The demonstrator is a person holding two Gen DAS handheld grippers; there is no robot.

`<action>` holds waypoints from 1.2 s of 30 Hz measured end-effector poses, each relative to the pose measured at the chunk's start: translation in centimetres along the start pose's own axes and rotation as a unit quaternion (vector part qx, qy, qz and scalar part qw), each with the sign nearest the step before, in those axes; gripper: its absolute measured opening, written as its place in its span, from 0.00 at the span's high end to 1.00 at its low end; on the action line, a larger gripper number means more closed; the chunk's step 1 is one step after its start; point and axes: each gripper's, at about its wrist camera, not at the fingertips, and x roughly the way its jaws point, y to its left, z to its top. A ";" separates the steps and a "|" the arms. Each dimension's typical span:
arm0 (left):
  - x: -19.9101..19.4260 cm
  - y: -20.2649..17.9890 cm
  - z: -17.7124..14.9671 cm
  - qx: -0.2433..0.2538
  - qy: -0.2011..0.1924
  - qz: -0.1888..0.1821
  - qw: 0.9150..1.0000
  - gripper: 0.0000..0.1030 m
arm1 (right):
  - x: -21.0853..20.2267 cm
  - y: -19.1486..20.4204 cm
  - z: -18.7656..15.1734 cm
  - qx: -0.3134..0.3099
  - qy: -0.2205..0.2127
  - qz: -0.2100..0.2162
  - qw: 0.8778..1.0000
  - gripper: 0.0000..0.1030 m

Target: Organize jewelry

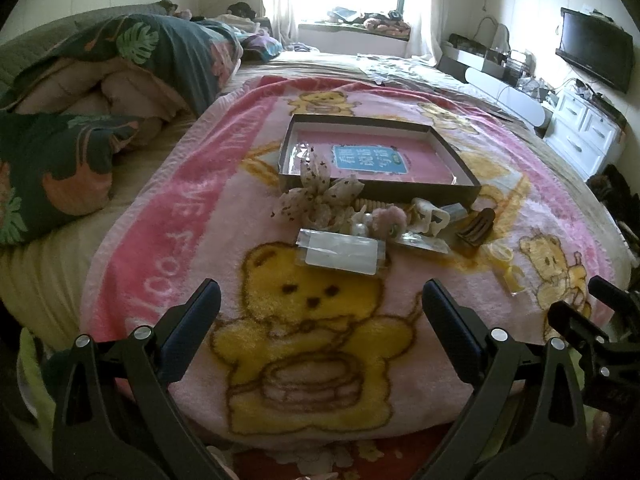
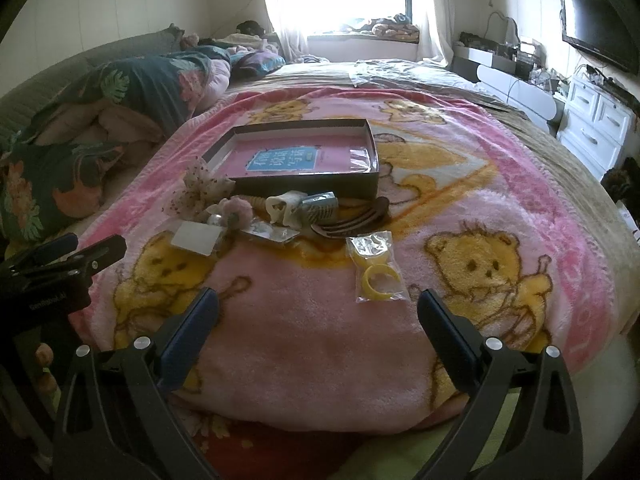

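Jewelry pile (image 1: 372,220) mid-frame on pink blanket (image 1: 240,184), touching open box (image 1: 380,152); left gripper (image 1: 320,300) and right gripper (image 2: 318,308) low, jaws apart, empty.

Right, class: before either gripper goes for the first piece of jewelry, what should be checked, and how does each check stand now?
1. Left gripper open and empty: ok.
2. Right gripper open and empty: ok.
3. Box open, floor mostly bare for loading: ok.
4. Bagged yellow rings lie apart from the pile, nearest the right gripper: ok.
5. Flat clear packet nearest the left gripper, unobstructed: ok.
6. Small pieces in the pile untangled: cannot tell.
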 end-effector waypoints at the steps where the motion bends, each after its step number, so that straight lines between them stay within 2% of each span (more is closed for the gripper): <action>1: 0.0 0.0 0.0 0.000 -0.001 0.000 1.000 0.08 | 0.0 0.0 0.0 0.000 0.000 0.000 1.000 0.04; 36: -0.2 -0.4 -0.1 0.001 -0.003 0.001 1.000 0.08 | 0.1 0.0 -0.1 0.003 -0.001 0.003 1.000 0.04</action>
